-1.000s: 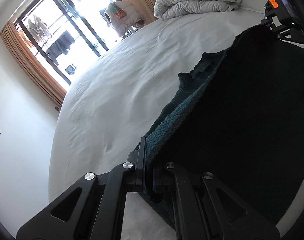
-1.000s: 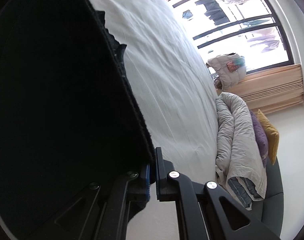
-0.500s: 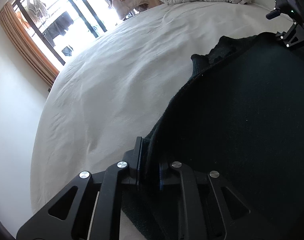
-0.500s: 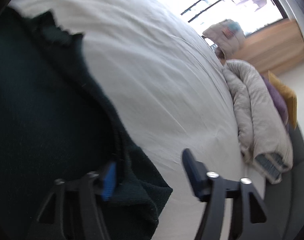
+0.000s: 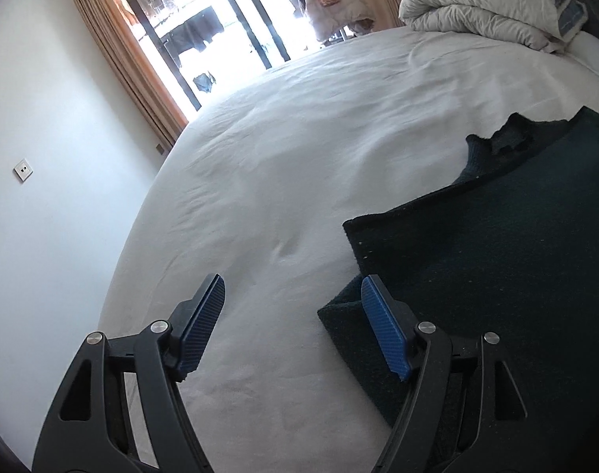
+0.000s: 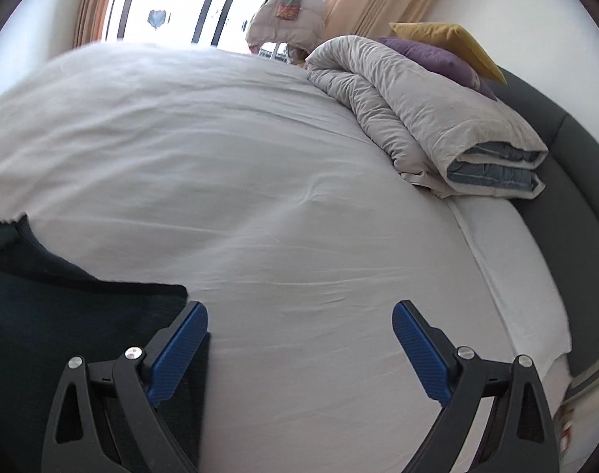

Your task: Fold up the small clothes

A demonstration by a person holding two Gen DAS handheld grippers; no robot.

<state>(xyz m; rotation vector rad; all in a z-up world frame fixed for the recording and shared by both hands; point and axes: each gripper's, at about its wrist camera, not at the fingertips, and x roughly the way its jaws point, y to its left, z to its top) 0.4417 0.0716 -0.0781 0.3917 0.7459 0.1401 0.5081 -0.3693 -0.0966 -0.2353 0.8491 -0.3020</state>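
L gripper (image 5: 291, 295) & R gripper (image 6: 299, 319) low over bed (image 5: 299, 165), jaws spread wide, flanking dark sweater (image 5: 496, 256).

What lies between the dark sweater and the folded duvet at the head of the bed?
Only bare white sheet separates the dark sweater from the folded duvet; the right wrist view shows it best.
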